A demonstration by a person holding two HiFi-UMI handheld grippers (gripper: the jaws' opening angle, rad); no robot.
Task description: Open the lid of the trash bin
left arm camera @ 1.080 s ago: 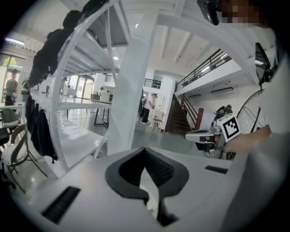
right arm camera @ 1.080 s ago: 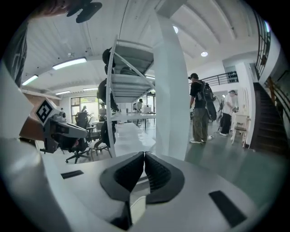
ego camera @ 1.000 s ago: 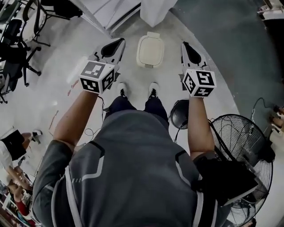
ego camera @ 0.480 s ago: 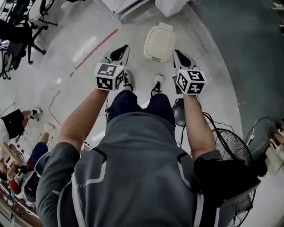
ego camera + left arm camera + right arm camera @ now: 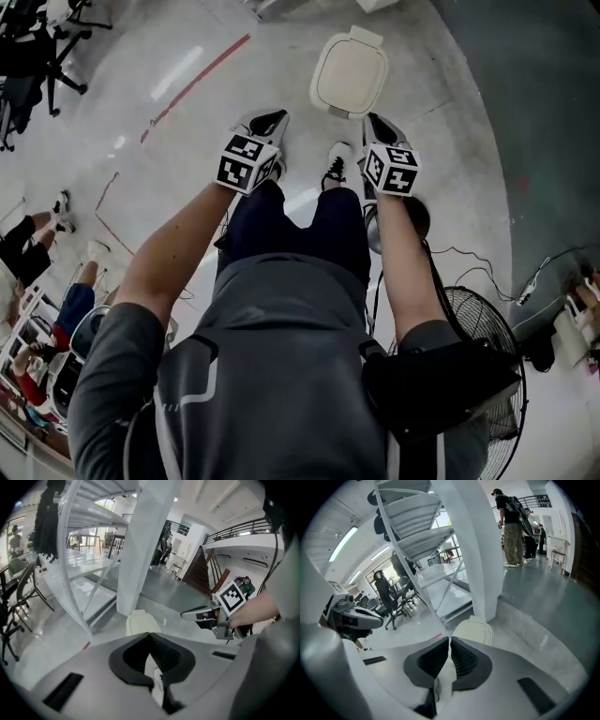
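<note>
The cream trash bin (image 5: 349,75) stands on the floor just ahead of the person's shoes, its lid down. My left gripper (image 5: 270,120) hangs above the left shoe, short and left of the bin, jaws together and holding nothing. My right gripper (image 5: 374,120) is just below the bin's right near corner, also shut and holding nothing. In the left gripper view the bin (image 5: 140,622) shows beyond the closed jaw tips (image 5: 150,635), with the right gripper (image 5: 190,615) to its right. The right gripper view has the bin (image 5: 472,632) straight ahead and the left gripper (image 5: 375,616) at left.
A white pillar (image 5: 145,541) and a white staircase (image 5: 417,536) rise right behind the bin. A floor fan (image 5: 492,352) and a black round object (image 5: 413,219) sit to the person's right. Office chairs (image 5: 37,47) and seated people (image 5: 37,234) are at left. A red tape line (image 5: 197,84) crosses the floor.
The person has stepped toward the bin. Both grippers have drawn closer together and nearer the bin. Both stay shut.
</note>
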